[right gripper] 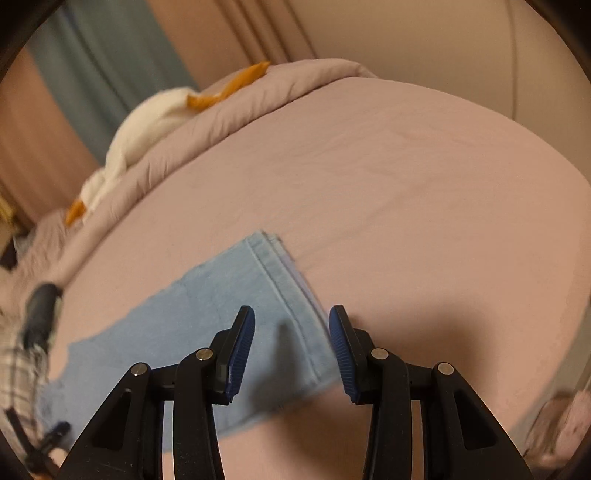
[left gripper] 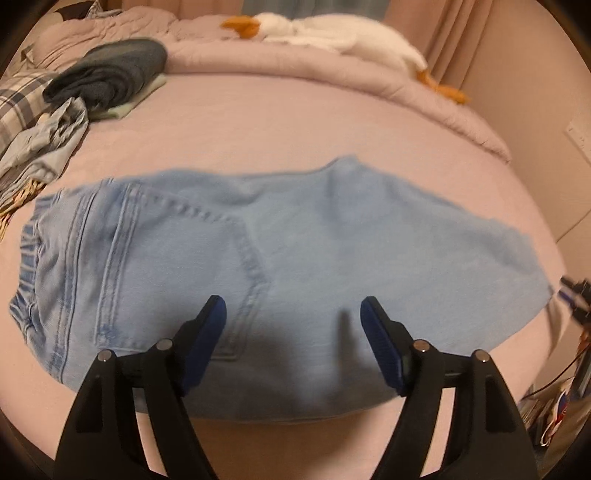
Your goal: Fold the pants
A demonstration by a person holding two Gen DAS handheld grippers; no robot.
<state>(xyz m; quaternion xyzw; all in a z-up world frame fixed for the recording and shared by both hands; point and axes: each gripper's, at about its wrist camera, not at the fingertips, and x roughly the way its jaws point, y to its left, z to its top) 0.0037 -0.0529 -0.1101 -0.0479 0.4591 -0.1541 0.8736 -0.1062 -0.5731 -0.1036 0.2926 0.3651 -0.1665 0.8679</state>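
Observation:
Light blue jeans (left gripper: 258,258) lie flat on the pink bed sheet (left gripper: 295,122), with the waistband at the left and a back pocket facing up. My left gripper (left gripper: 293,306) hovers over the seat of the jeans near their front edge, jaws open, and nothing sits between the blue pads. In the right wrist view the leg end of the jeans (right gripper: 207,306) runs in from the lower left, its stitched hem (right gripper: 284,273) lying across the sheet. My right gripper (right gripper: 291,314) stands open over that hem, its pads apart and gripping nothing.
A folded dark grey garment (left gripper: 110,70), a crumpled pale blue shirt (left gripper: 48,144) and a plaid cloth (left gripper: 18,103) lie at the back left. A white and orange plush goose (left gripper: 332,29) rests on the rolled duvet (left gripper: 369,81). Clutter (left gripper: 561,406) sits beyond the bed's right edge.

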